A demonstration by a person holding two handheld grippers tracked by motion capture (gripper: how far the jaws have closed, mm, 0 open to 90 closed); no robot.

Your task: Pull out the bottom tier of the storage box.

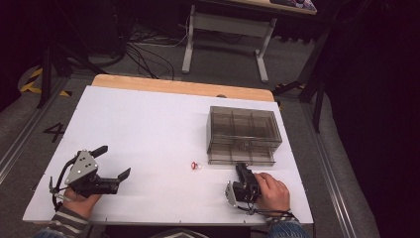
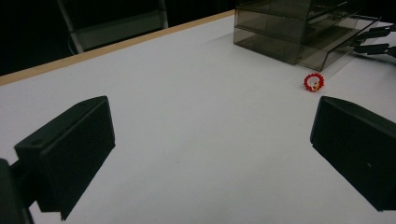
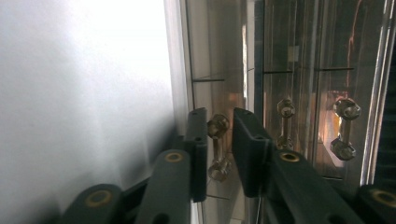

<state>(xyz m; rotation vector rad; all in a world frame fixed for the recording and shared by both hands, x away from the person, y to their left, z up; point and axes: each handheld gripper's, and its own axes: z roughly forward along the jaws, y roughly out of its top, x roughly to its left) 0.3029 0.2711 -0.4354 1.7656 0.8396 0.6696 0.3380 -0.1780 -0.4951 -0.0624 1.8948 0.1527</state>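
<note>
Ring (image 1: 196,165) on table (image 1: 148,129), left of drawer box (image 1: 243,134)

Table (image 1: 148,129): white top, with a pale wood-coloured strip along the 12 o'clock edge. Drawer box (image 1: 243,126), toward 2 o'clock: smoky grey, see-through, darker dividing lines inside. Drawer handle (image 3: 218,147) between the right gripper's jaws: clear with an amber-gold tint; the neighbouring handles (image 3: 344,128) show the same tint. Small ring-shaped object (image 2: 314,82) near table centre: red rim, whitish-yellow middle. Left gripper (image 1: 115,163): black jaws, grey plate on top. Right gripper (image 1: 241,171): black, with brass-coloured pivot rings. Sleeves (image 1: 67,223): grey and dark stripes. Floor: grey, with a yellow-and-black striped mark at 10 o'clock.
</note>
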